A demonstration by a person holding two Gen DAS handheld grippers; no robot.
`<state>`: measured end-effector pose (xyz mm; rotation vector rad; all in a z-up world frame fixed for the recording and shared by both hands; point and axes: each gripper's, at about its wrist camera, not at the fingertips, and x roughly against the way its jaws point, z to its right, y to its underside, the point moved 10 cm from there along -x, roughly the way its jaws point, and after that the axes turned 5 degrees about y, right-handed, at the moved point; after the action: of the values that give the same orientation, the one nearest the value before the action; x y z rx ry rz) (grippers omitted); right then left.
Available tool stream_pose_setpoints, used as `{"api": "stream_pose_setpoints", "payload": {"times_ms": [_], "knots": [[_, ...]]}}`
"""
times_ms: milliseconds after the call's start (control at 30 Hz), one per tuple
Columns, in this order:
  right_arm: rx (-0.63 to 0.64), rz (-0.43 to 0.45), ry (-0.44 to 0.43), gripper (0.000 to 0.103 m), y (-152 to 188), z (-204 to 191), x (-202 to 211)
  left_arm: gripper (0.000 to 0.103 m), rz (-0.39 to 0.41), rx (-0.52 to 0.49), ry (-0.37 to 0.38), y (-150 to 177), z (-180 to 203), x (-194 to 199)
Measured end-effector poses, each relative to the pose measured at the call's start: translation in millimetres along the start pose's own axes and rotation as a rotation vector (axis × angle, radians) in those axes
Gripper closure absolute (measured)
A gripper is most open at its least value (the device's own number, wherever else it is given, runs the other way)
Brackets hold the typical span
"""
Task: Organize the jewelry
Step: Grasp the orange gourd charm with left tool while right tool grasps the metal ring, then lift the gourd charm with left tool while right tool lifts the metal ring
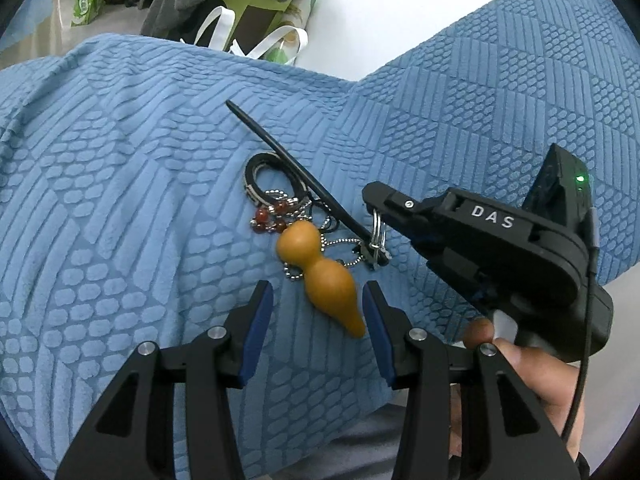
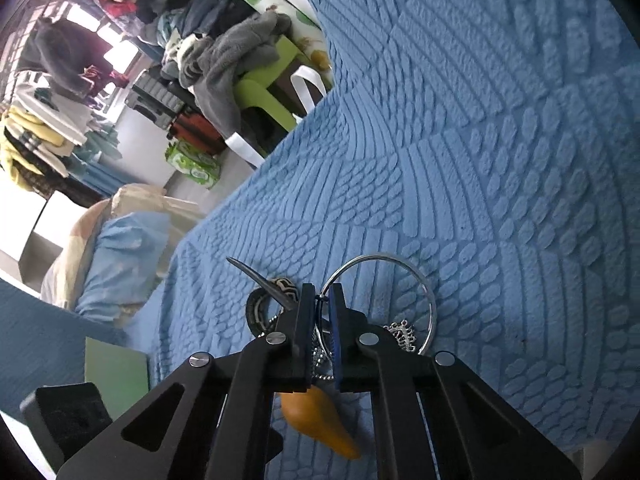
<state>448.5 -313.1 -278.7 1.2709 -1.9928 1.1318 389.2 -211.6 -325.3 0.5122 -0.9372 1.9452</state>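
A tangle of jewelry lies on the blue quilted bedspread [image 1: 120, 208]: an orange gourd pendant [image 1: 316, 272], red beads [image 1: 272, 216], a black cord bracelet [image 1: 260, 180], a ball chain [image 1: 340, 242] and a long black hair stick [image 1: 280, 152]. My left gripper [image 1: 318, 292] is open, and the gourd's narrow end lies between its blue pads [image 1: 256, 320] without being pinched. From the right, my right gripper [image 1: 374, 200] is shut on a silver ring [image 1: 378, 228] at the edge of the pile. In the right wrist view the right gripper [image 2: 322, 292] pinches that ring [image 2: 378, 256], with the gourd [image 2: 320, 420] beneath it.
A silver charm [image 2: 404, 334] lies beside the ring. Beyond the bed's far edge stand a green bag with white handles [image 1: 256, 16], grey clothing [image 2: 240, 56] and a green tissue pack [image 2: 194, 166]. A hand [image 1: 520, 368] holds the right gripper.
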Motion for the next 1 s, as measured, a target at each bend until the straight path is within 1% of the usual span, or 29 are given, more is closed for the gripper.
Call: {"api": "stream_pose_setpoints", "payload": {"times_ms": [100,333,433,533,567,600,633,767,1000], "knots": [[0.003,0.021,-0.001,0.098,-3,0,5,0.055,-0.007,-0.007,-0.009,0,2,-5],[0.028,0.041,0.008,0.098,-5,-4,9,0.056,-0.001,-0.048,-0.041,-1,7,-15],[0.029,0.047,-0.005,0.098,-5,-6,11,0.056,-0.007,-0.045,-0.057,-2,5,-23],[0.019,0.055,-0.019,0.098,-6,-4,14,0.056,0.004,-0.066,-0.071,-4,6,-25],[0.012,0.054,-0.034,0.098,-6,-4,15,0.058,0.005,-0.071,-0.08,-5,6,-26],[0.004,0.053,-0.052,0.098,-5,-4,16,0.068,-0.003,-0.072,-0.089,-5,5,-28],[0.002,0.052,-0.061,0.098,-5,-4,17,0.071,-0.012,-0.07,-0.084,-4,5,-29],[-0.004,0.045,-0.087,0.098,-1,-4,20,0.071,-0.016,-0.081,-0.09,-4,3,-23],[-0.038,0.029,-0.128,0.098,11,-4,29,0.071,0.003,-0.078,-0.089,-5,-3,11]]}}
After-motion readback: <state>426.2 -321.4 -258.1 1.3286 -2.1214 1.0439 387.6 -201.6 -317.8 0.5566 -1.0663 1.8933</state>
